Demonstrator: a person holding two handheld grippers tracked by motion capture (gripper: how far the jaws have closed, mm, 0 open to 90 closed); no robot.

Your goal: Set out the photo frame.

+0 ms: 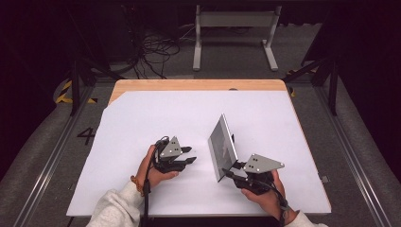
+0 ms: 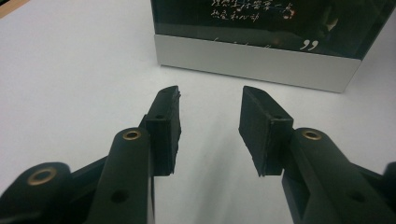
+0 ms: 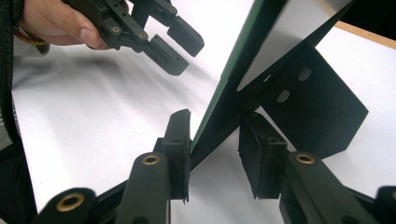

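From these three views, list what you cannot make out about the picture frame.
- Picture frame, left gripper view: its top is cut off by the upper edge; the white writing is too small to read.
- High view: its face is seen at a steep angle, too small for detail.
- Right gripper view: whether the right gripper fingers press the frame's edge is unclear.

Overhead light falls brightly on the white sheet (image 1: 156,118) at the middle of the high view, while the edges sink into near-black. In the right gripper view the sheet's upper left is smeared, perhaps by motion. The left gripper view is sharp, soft shadows lower centre.
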